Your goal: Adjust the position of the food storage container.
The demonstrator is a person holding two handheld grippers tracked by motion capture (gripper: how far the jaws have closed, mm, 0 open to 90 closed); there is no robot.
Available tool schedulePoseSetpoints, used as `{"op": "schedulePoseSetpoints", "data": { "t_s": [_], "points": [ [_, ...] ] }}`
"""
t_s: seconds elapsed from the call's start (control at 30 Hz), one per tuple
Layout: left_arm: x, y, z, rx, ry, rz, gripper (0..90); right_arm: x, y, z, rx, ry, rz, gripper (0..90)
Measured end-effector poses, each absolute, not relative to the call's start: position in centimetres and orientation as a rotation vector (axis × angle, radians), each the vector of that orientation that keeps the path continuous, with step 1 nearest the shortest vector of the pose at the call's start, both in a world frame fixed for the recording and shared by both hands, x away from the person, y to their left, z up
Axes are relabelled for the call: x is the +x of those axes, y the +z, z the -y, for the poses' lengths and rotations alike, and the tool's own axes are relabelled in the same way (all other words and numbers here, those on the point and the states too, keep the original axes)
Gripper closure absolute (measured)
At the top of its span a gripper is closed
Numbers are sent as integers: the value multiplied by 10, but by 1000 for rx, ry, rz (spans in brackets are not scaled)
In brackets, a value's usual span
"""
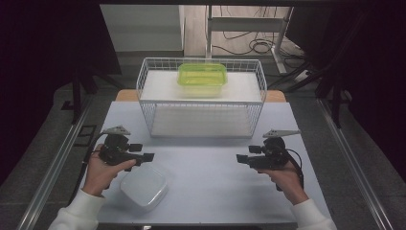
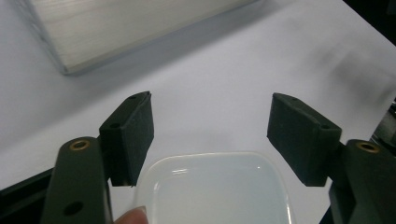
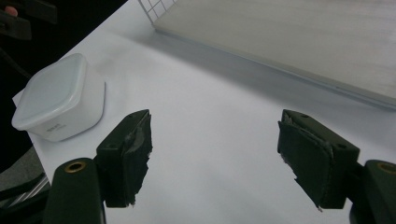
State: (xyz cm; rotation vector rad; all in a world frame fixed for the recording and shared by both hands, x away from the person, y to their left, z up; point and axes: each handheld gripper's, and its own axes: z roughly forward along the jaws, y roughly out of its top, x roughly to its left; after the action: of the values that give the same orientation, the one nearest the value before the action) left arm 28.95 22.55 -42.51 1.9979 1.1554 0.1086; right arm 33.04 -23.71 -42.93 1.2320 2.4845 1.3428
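A white lidded plastic container (image 1: 143,186) sits on the table near its front left. My left gripper (image 1: 146,152) hovers just above and behind it, open with nothing between its jaws; in the left gripper view the container's lid (image 2: 219,191) lies just below the jaws. The right gripper (image 1: 242,158) is held at the table's right side, open and empty, pointing left. From the right gripper view the white container (image 3: 58,100) stands far off at the left. A green lidded container (image 1: 202,76) rests on the upper shelf of a white wire rack (image 1: 143,81).
The wire rack stands at the back middle of the white table (image 1: 215,177), with a lower white shelf board (image 1: 201,122). Metal rails run along both sides of the table. A desk frame and cables lie on the floor beyond.
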Motion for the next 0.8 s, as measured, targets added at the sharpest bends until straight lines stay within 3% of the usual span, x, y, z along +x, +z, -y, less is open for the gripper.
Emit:
{"op": "schedulePoseSetpoints", "data": {
  "t_s": [0.27,0.53,0.6,0.8],
  "points": [
    [274,-421,-233,2038,121,-1173,412,323,-436,240,1218,1327,-2519,274],
    [245,-424,-236,2117,88,-1142,586,322,-436,246,1253,1318,-2497,275],
    [240,-426,-237,2135,90,-1130,674,321,-437,246,1263,1307,-2496,274],
    [229,-436,-234,2185,53,-1119,820,320,-438,245,1247,1288,-2504,277]
  ]
}}
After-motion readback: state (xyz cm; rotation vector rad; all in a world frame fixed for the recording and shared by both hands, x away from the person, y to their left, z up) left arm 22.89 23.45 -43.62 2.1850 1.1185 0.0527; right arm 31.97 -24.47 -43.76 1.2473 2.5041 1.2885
